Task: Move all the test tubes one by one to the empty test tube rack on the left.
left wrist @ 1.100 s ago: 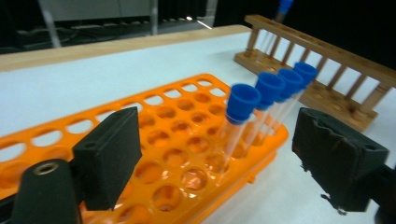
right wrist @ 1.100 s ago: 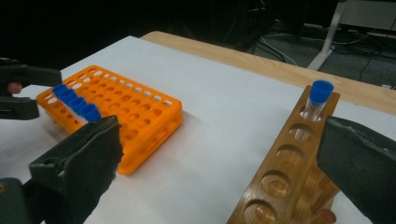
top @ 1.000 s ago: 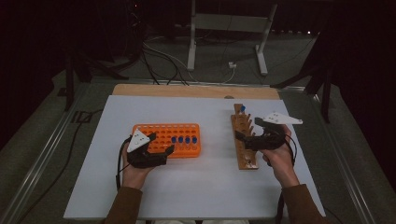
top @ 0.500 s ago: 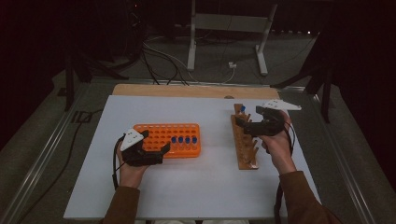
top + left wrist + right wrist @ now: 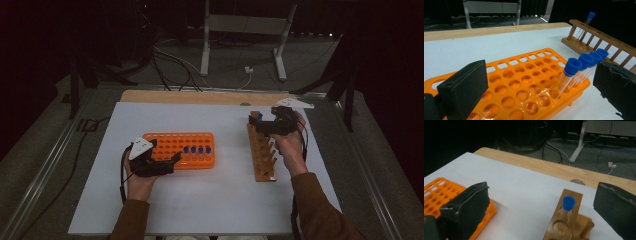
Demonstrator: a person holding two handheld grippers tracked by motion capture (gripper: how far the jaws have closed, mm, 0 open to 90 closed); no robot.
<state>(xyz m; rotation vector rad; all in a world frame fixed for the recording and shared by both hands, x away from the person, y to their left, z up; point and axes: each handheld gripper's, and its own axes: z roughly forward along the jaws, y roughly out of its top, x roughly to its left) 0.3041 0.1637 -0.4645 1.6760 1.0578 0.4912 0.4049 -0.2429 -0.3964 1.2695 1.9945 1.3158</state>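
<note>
A white table top (image 5: 210,200) lies on a wooden board (image 5: 200,96), whose bare edge shows along the far side. Behind it, on the grey floor (image 5: 45,150), stand a metal stand (image 5: 245,35) and some dark cables (image 5: 170,65). A white plug (image 5: 247,70) lies near the stand.

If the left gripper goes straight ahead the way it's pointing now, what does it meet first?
Probably the row of blue-capped clear tubes standing in the orange plastic rack. The open left gripper already hangs over that rack, and the nearest tube sits between its jaws, though depth is unclear.
</note>
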